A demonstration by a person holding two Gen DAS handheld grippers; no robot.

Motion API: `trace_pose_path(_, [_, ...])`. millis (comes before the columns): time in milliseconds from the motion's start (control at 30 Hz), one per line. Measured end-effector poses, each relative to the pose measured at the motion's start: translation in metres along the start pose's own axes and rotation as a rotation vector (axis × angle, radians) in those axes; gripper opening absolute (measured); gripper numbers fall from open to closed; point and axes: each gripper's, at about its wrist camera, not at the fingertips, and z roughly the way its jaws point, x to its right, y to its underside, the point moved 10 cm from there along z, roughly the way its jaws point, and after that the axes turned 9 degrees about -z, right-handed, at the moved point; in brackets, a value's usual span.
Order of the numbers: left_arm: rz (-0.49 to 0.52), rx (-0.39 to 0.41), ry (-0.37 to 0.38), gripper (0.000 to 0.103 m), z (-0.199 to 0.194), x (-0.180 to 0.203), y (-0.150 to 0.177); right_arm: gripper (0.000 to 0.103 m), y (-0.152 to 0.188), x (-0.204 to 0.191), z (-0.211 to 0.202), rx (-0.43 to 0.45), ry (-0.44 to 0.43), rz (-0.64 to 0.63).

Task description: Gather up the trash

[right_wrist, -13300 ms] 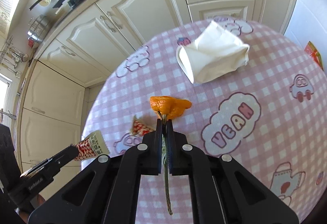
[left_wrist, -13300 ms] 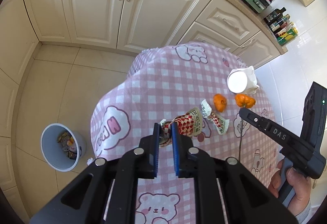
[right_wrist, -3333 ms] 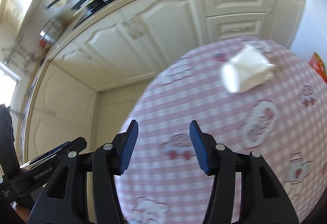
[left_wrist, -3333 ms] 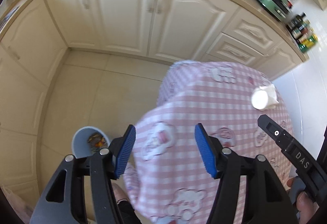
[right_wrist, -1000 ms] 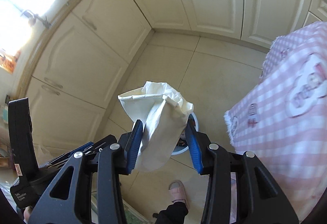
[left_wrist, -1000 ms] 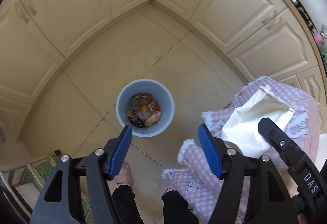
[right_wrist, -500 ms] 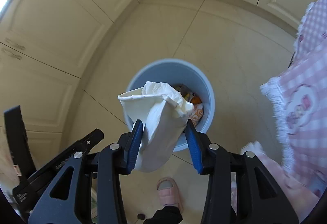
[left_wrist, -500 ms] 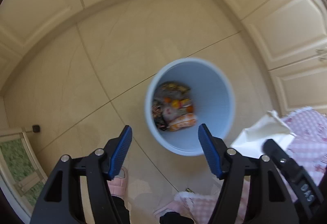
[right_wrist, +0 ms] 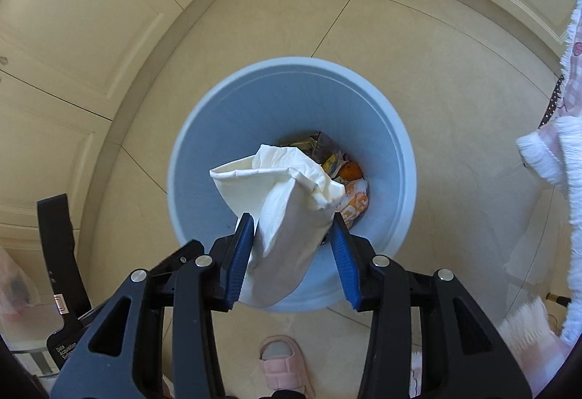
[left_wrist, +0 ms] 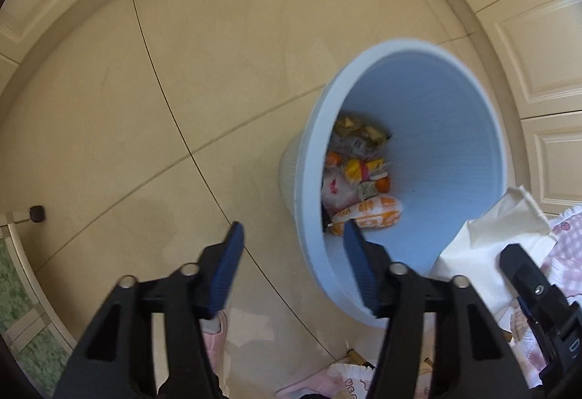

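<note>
Right jaws clamped on white paper bag (right_wrist: 287, 217), mouth toward blue bin (right_wrist: 393, 180), left jaws apart.

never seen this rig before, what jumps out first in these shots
The white paper bag stands out first, pinched between the right gripper pads directly above the light blue trash bin on the tiled floor. Inside the bin, snack wrappers and orange peel lie at the bottom. The left gripper hangs open and empty beside the bin's rim.
</note>
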Motion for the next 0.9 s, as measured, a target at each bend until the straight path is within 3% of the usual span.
trace_pose_path(133, [-0.002,-0.03,0.052,0.017,0.014,0.007,0.0,0.041,0.0,-0.002,0.011,-0.006,0.005,-0.008])
trace_pose_path(900, [-0.01,-0.036,0.003,0.017,0.019,0.017,-0.002,0.045,-0.007,-0.007,-0.001,0.013,0.035,-0.071])
